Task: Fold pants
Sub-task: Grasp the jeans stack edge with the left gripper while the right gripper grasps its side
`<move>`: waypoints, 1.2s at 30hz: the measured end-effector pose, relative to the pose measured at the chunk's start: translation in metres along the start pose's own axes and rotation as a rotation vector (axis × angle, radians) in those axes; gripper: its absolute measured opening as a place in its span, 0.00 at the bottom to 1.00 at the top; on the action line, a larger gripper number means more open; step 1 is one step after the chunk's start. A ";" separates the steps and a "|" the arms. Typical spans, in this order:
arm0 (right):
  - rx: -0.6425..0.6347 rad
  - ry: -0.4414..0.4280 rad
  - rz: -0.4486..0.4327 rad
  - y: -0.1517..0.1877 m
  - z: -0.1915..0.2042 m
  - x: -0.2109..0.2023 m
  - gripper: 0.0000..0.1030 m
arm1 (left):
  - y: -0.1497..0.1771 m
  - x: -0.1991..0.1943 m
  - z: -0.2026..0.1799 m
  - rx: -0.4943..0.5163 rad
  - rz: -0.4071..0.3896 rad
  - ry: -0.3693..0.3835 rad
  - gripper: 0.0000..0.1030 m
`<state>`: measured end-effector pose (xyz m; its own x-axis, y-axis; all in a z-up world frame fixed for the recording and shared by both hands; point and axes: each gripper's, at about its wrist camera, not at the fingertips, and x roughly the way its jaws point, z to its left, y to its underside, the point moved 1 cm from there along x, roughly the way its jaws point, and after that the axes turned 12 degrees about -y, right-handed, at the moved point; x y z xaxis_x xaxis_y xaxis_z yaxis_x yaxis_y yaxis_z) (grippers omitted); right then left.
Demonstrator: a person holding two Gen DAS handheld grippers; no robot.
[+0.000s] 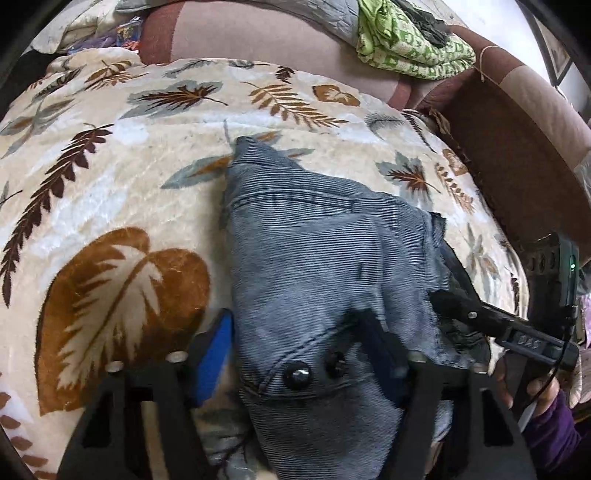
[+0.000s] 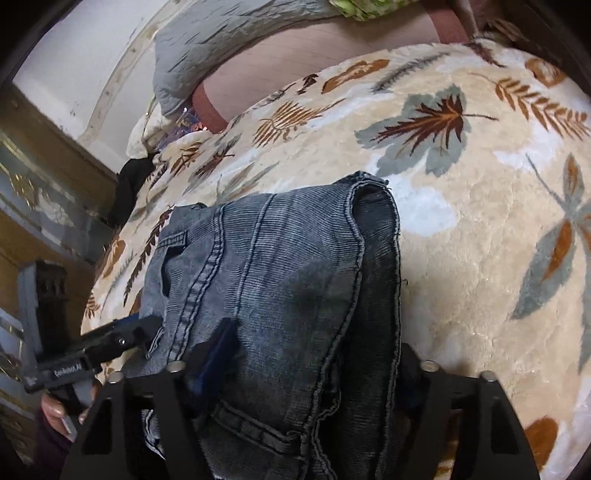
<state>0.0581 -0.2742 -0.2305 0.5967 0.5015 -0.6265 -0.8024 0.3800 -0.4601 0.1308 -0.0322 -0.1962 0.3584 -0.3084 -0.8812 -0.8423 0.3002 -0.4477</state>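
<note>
Grey-blue denim pants point(image 1: 317, 258) lie folded in a bundle on a cream leaf-print blanket point(image 1: 110, 177). In the left wrist view the waistband with two dark buttons point(image 1: 297, 373) sits between my left gripper's point(image 1: 295, 354) fingers, which stand wide apart around the cloth. My right gripper point(image 1: 454, 306) shows at the right, its tip at the bundle's edge. In the right wrist view the pants point(image 2: 273, 280) lie between my right gripper's point(image 2: 310, 362) spread fingers, leg hems point(image 2: 373, 192) at the far end. My left gripper point(image 2: 144, 334) touches the pants' left edge.
A brown and pink sofa back point(image 1: 258, 33) runs behind the blanket. A green patterned cloth point(image 1: 410, 40) and a grey quilt point(image 2: 221, 44) lie on it. A brown armrest point(image 1: 517, 155) is at the right. Wooden furniture point(image 2: 33, 184) stands left of the bed.
</note>
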 end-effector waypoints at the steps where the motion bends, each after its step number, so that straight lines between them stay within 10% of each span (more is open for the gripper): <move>1: -0.005 -0.002 0.000 0.000 0.001 0.000 0.58 | 0.000 -0.001 -0.002 0.009 -0.001 -0.013 0.63; 11: -0.039 -0.011 -0.042 -0.001 0.016 -0.018 0.33 | -0.003 -0.015 -0.010 0.038 -0.038 -0.063 0.34; 36: -0.203 -0.006 -0.146 -0.062 0.064 -0.007 0.27 | -0.062 -0.044 0.008 0.007 -0.156 -0.128 0.28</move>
<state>0.1038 -0.2518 -0.1573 0.7061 0.4577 -0.5402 -0.6922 0.2856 -0.6628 0.1706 -0.0303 -0.1303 0.5332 -0.2345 -0.8128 -0.7696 0.2645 -0.5812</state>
